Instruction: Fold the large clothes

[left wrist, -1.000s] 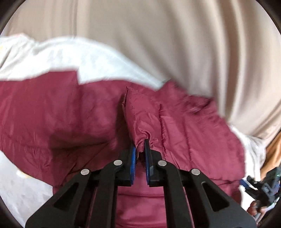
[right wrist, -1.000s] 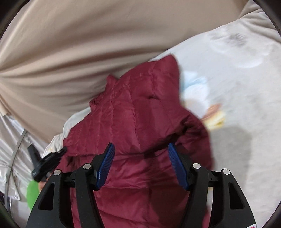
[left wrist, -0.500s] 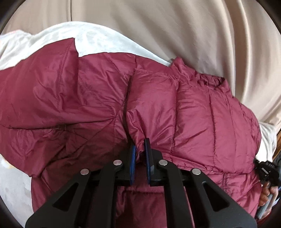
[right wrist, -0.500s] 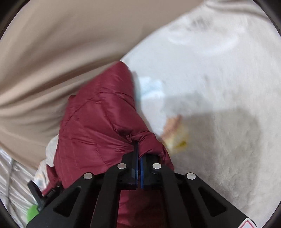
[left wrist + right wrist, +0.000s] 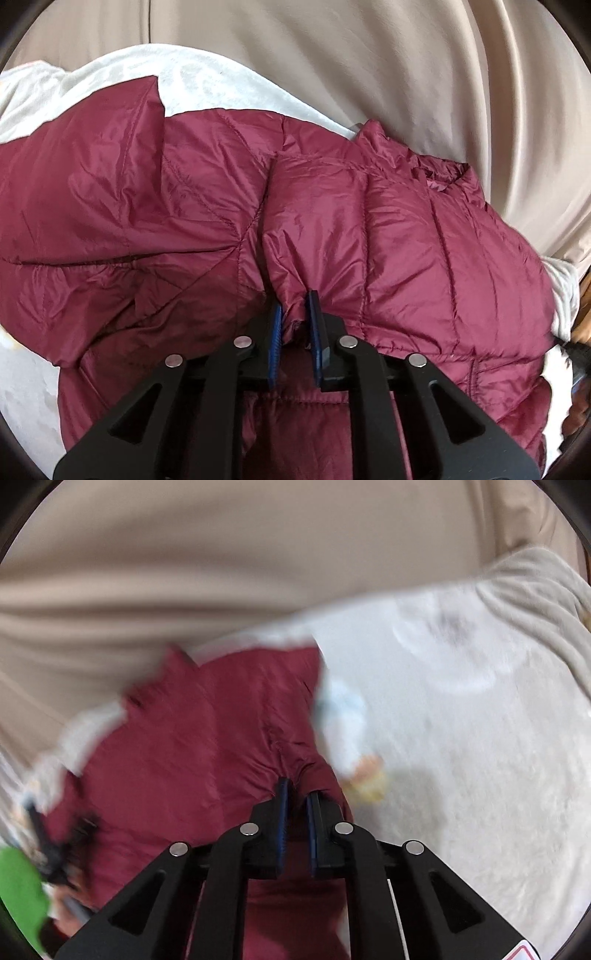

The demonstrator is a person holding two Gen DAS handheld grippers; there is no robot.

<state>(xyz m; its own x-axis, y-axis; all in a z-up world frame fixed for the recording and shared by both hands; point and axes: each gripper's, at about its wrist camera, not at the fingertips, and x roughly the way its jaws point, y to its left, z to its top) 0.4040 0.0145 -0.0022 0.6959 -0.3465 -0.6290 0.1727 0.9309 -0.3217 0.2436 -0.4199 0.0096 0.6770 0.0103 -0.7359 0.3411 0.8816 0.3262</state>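
Note:
A dark red quilted jacket (image 5: 406,240) lies spread on a white bed cover (image 5: 207,81), collar at the far right and one sleeve (image 5: 92,184) out to the left. My left gripper (image 5: 295,301) pinches a small fold at the jacket's front edge; its jaws are opening slightly with the fabric still pressed between the blue pads. In the blurred right wrist view, my right gripper (image 5: 298,788) grips a bunched edge of the jacket (image 5: 192,746) near its right side. Its jaws are also easing open, cloth still between them.
A beige curtain (image 5: 369,55) hangs close behind the bed. The white cover (image 5: 461,757) with a faint cartoon print stretches to the right of the jacket. A green object (image 5: 18,886) and the other dark gripper (image 5: 55,845) show at the lower left.
The left gripper came down with its fold and the jacket now lies spread flat. The right gripper, open over the jacket a second ago, shut on its edge and swung sideways.

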